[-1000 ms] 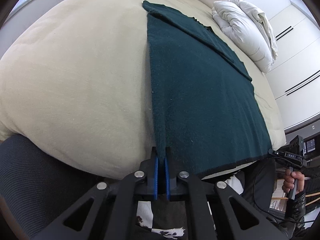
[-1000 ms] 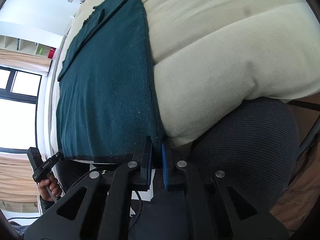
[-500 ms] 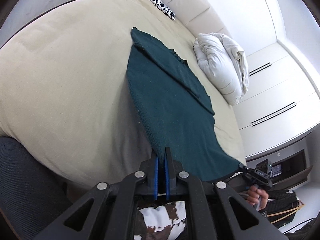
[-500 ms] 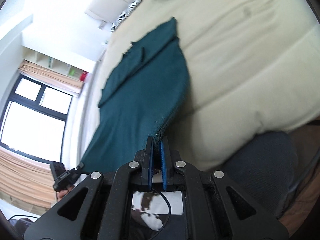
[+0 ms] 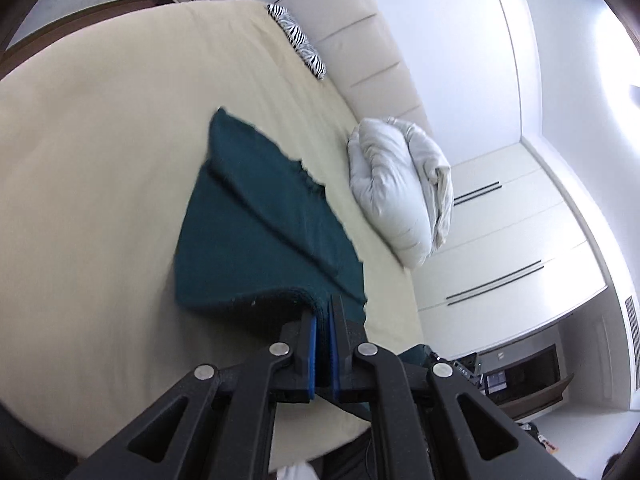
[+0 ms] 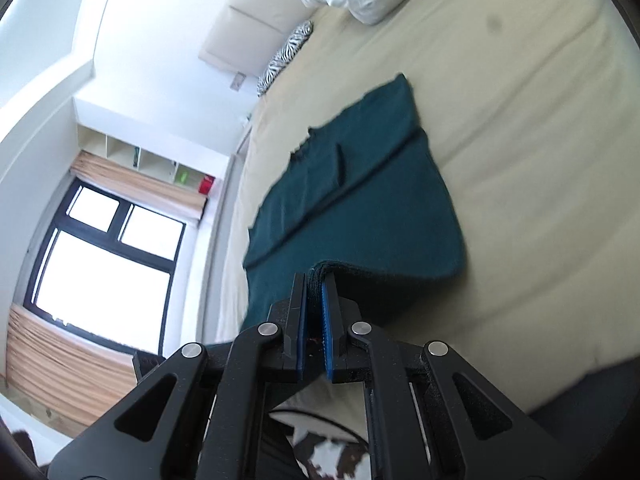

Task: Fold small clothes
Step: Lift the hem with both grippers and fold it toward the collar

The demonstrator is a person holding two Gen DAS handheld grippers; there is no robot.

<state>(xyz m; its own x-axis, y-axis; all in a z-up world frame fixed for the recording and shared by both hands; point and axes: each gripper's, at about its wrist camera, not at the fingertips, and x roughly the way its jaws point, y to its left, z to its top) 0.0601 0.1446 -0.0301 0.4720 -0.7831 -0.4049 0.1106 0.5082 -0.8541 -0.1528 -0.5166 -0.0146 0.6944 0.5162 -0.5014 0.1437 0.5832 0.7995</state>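
1. Dark green knit garment: one. Far part lies flat on the beige bed; near hem is lifted clear.
2. Handling: judged soft, limp, light, not slippery; best held at the two hem corners.
3. Left hand-held gripper: clenched on one hem corner.
4. Right hand-held gripper: clenched on the other.
5. White pillow: one. Zebra cushion: one.

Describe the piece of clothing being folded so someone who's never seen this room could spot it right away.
On the big beige bed, in front of the white duvet, lies a dark teal garment. It is the only dark item there, its near edge lifted by both tongs.
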